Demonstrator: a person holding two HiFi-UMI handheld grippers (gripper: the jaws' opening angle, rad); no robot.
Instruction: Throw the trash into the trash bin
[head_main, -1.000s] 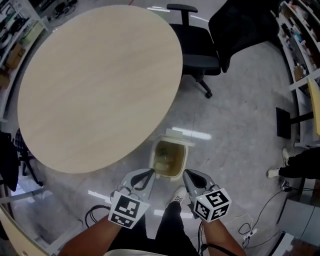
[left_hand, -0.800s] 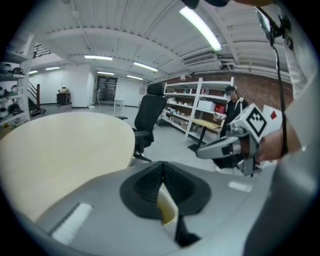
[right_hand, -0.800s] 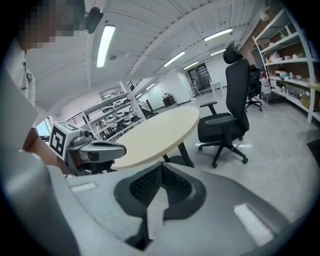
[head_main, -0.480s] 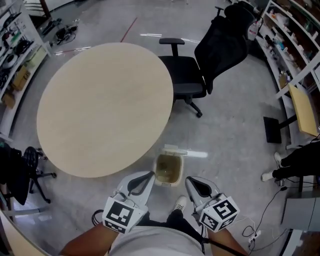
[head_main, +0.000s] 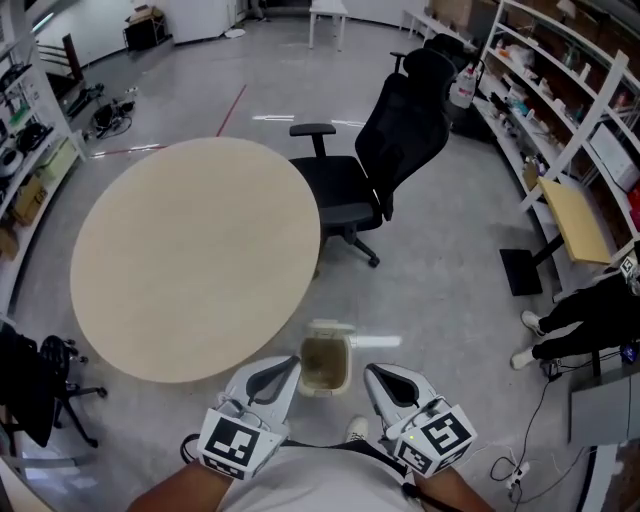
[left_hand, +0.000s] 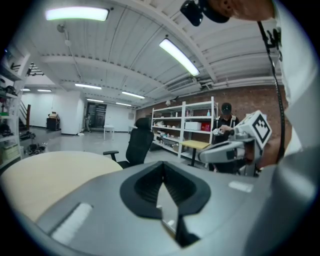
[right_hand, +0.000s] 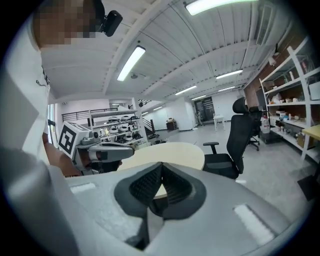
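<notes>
Fingers (left_hand: 147, 187) meet, empty, on the left gripper (head_main: 288, 365) and right gripper (head_main: 373, 372), 1 either side of the small beige plastic trash bin (head_main: 306, 365). Trash, seemingly inside it, is likely light and crushable; pinch an edge.

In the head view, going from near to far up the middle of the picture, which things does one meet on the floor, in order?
trash bin → black office chair → small white table. The round table is left out, as it overlaps the bin and the chair in depth.
</notes>
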